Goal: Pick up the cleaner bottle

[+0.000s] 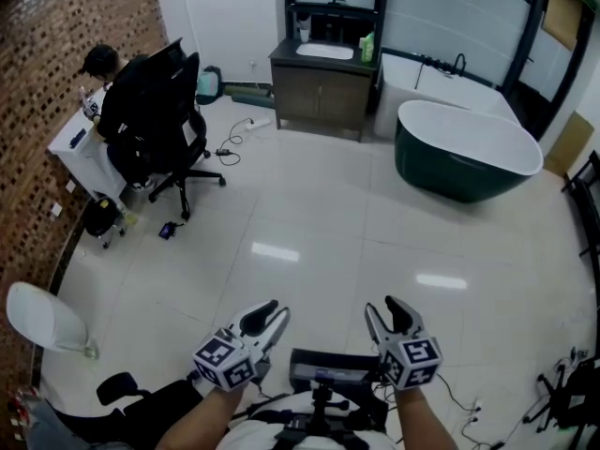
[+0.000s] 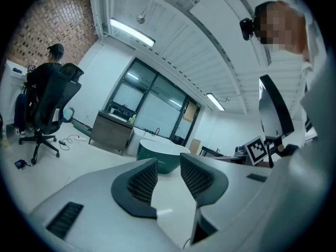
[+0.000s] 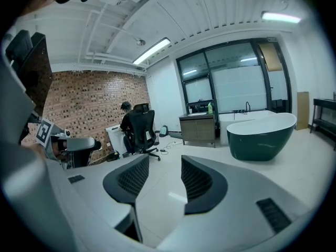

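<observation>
While the cleaner bottle [image 1: 367, 47] stands far across the room, both claws are empty.
The green bottle sits on the right end of the vanity cabinet [image 1: 319, 92], beside the sink [image 1: 324, 52] and just left of the bathtub [image 1: 464, 153]. The left gripper [image 1: 274, 313] and right gripper [image 1: 382, 307] hang low near the person's body, each with its jaws narrowly parted and only bare floor showing between them. The step in hand looks like the approach. It is best made straight over the open tiles, keeping clear of the office chair [image 1: 173, 111] and the cable [image 1: 230, 148] on the floor. The bottle is too small at this range to show its shape, so the jaws probably need opening wider before they close on its body.
</observation>
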Tool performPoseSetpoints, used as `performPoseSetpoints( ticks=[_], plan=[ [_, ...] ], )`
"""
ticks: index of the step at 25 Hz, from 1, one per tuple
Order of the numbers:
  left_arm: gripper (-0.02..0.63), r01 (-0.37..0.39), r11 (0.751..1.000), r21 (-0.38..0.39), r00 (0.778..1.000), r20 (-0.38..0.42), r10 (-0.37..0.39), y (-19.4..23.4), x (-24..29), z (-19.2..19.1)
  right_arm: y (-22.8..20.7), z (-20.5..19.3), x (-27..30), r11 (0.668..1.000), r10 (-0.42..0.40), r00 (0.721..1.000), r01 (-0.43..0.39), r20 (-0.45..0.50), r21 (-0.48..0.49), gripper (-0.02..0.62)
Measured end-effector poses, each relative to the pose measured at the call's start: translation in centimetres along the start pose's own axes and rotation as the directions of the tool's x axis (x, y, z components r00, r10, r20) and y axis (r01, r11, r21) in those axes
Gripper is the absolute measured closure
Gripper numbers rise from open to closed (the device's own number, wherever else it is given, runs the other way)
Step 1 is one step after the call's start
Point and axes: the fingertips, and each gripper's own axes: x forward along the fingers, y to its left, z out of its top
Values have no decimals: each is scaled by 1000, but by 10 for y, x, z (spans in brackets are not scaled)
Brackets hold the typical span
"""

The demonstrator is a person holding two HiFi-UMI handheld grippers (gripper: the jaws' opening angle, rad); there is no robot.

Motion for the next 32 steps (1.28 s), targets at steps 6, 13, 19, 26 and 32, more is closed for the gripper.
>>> performPoseSetpoints(
  ticks=[6, 13, 19, 26, 32],
  plan=[
    [479, -14, 1000, 4, 1000, -8, 14, 18, 26, 11, -14, 8, 36, 1000, 29, 999, -29, -15, 10, 396],
    [478, -76, 997, 9, 997, 0, 76, 49, 79, 31, -52, 38, 96, 996, 93, 995, -93, -25, -2, 396],
    [479, -115, 993, 15, 993, 15, 115, 67, 143, 60, -103, 77, 140, 992, 123, 992, -124, -27, -15, 396],
    [478, -133, 991, 21, 991, 9, 133, 81, 208, 80, -157, 108, 174, 992, 126, 992, -126, -13, -4, 396],
    [478, -101, 994, 31, 995, 1, 101, 83, 253, 91, -191, 117, 187, 994, 109, 994, -109, -7, 23, 396]
  ],
)
